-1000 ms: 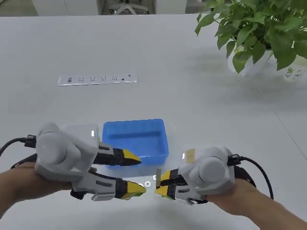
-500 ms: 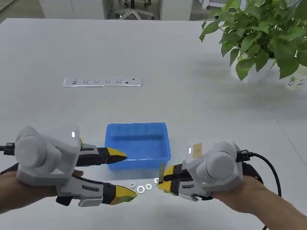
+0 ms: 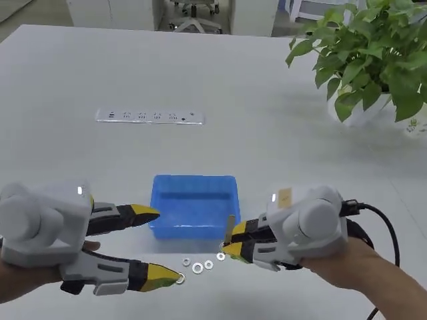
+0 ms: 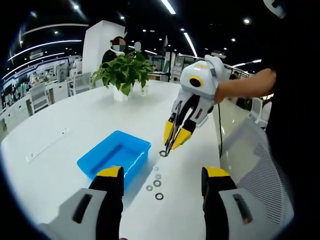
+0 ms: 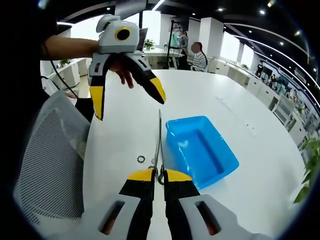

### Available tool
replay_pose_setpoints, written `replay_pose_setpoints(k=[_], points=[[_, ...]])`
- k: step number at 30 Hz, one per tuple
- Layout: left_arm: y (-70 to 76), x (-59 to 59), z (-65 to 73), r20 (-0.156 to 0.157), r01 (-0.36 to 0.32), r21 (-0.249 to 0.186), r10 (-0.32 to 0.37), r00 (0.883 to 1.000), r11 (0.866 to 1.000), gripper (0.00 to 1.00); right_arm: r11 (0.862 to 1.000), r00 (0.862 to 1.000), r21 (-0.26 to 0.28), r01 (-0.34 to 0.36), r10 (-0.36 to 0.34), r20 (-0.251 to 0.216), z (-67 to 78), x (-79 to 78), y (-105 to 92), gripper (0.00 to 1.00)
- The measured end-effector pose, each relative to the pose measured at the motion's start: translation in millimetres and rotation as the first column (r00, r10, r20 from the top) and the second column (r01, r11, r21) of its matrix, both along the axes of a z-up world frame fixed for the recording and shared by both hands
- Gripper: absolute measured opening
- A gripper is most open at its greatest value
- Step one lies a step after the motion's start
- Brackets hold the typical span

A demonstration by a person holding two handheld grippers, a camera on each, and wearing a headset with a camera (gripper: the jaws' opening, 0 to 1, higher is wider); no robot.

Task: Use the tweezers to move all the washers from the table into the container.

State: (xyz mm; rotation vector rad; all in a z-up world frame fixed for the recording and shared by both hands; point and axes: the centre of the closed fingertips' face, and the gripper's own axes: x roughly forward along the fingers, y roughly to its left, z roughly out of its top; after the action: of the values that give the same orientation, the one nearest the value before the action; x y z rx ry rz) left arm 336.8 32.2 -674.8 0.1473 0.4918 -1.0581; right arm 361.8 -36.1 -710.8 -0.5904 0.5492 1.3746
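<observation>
A blue container (image 3: 193,203) (image 4: 115,155) (image 5: 200,150) sits on the white table. Several small washers (image 3: 197,268) (image 4: 158,183) lie in a loose row just in front of it, and one washer (image 5: 141,159) lies left of the tweezers. My right gripper (image 3: 230,245) (image 5: 159,179) is shut on thin metal tweezers (image 3: 230,228) (image 5: 159,135) near the container's front right corner. A washer (image 4: 163,153) sits at the tweezer tips; whether it is pinched I cannot tell. My left gripper (image 3: 160,243) (image 4: 163,175) stands open and holds nothing, left of the washers.
A white power strip (image 3: 148,117) lies further back on the table. A potted plant (image 3: 363,53) stands at the back right. A cable (image 3: 380,223) trails from the right gripper. A mesh chair (image 5: 45,165) stands beside the table's near edge.
My left gripper has drawn back to the left, away from the right one, uncovering the row of washers. The right gripper with the tweezers has edged closer to the container.
</observation>
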Motion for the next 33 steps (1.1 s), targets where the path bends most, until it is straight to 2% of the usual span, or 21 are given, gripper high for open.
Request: replay_pose_setpoints(k=[5,19,33], points=[[5.0,-2.8,0.6,0.000,-0.020,-0.001,0.020,1.000,1.000,0.72,1.000,1.000,0.003,-0.005,0.005,0.007,4.1,6.6,2.5,0.07],[17.3,-1.0,3.8,0.010,-0.074,0.001,0.074,0.997,0.997,0.84,0.999,1.000,0.037,0.003,-0.004,0.021,12.9,27.7,10.0,0.07],[24.5,2.1,5.4,0.008,-0.118,-0.015,0.118,0.993,0.993,0.94,0.999,0.999,0.051,0.000,-0.002,0.032,9.5,53.8,21.0,0.07]])
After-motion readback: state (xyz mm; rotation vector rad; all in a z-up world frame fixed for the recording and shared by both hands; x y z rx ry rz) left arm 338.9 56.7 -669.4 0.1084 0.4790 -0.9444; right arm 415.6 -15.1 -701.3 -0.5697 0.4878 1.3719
